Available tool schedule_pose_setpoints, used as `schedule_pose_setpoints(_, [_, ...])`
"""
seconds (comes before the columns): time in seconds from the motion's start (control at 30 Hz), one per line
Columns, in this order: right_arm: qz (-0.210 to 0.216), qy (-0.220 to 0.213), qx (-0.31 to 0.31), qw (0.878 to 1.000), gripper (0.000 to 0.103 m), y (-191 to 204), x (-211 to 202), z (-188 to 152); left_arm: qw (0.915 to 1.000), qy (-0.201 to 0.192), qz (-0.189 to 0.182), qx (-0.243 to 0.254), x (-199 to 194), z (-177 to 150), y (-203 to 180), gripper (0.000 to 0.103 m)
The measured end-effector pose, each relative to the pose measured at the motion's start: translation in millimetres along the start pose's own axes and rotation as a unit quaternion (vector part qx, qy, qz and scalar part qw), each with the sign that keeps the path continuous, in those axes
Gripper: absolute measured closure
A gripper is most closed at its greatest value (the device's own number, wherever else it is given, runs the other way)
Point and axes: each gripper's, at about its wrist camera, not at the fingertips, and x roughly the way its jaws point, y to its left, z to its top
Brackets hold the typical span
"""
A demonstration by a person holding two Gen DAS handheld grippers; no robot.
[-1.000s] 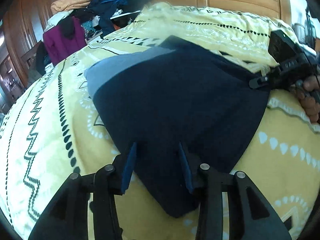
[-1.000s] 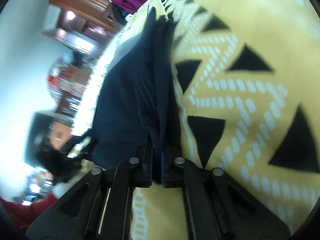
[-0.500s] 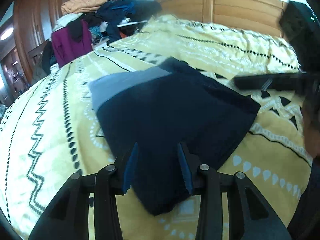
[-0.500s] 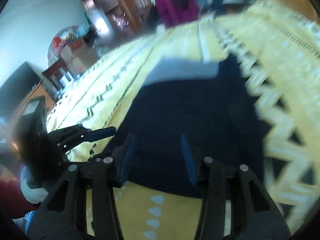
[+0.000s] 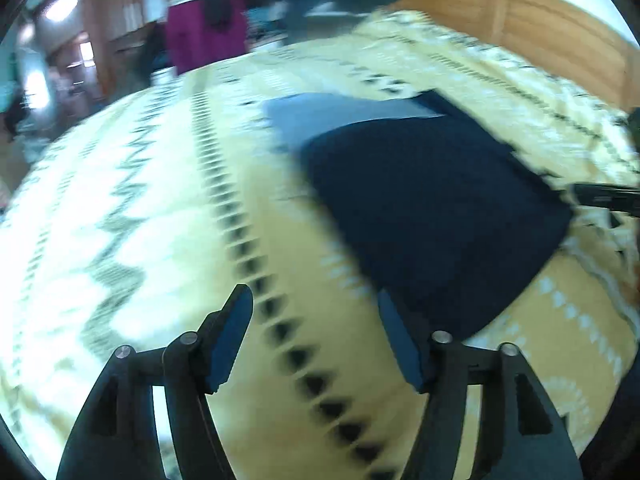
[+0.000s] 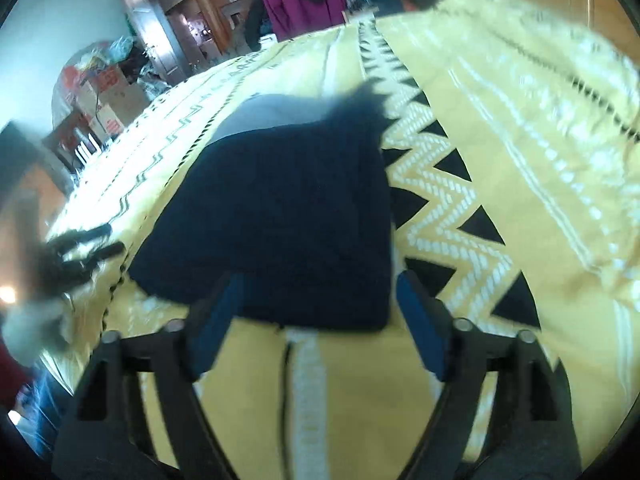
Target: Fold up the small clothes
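Both of my grippers are empty and spread wide. My left gripper (image 5: 316, 336) hovers above the yellow patterned bedspread (image 5: 168, 208), with the folded dark navy garment (image 5: 432, 216) lying to its right and a little farther off; the right-hand blue pad (image 5: 400, 348) sits close to the garment's near corner, but blur keeps me from saying whether it touches. My right gripper (image 6: 320, 312) has its jaws apart on either side of the garment's (image 6: 280, 216) near edge, apparently above the cloth and not gripping it.

The garment lies flat on the bed as a compact doubled shape, with a grey-blue band (image 5: 344, 114) showing at its far edge from under the dark top layer. I judge that a fold has been laid down and that the open jaws mean the cloth is released so it can settle flat; whether another fold is wanted I cannot tell.

The left wrist view shows the wooden headboard (image 5: 532, 24) at the far right, a pile of clothes with a magenta garment (image 5: 206, 36) at the far left, and the tip of my right gripper at its right edge. The right wrist view shows instead the black zigzag band (image 6: 436, 200) of the bedspread running along the garment's right side, cardboard boxes (image 6: 108, 96) by a doorway far left, and my left gripper (image 6: 86, 248), blurred, to the garment's left.
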Motion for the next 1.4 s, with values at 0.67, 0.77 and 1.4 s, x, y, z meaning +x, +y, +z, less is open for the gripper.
schedule_pose_setpoints(0.67, [-0.114,0.119,-0.013,0.986,0.000,51.6,22.8,-81.9,0.9905,0.107,0.017,-0.084,1.2,-71.4,16.3,0.000])
schedule_pose_setpoints(0.77, [-0.120,0.108,-0.011,0.987,0.000,52.0,25.9,-80.5,0.9902,0.114,0.028,-0.075,4.2,-71.3,13.2,0.000])
schedule_pose_setpoints(1.4, [-0.155,0.064,-0.001,0.986,0.000,61.5,3.1,-45.0,0.9893,0.087,0.027,-0.114,-4.7,-56.3,20.1,0.003])
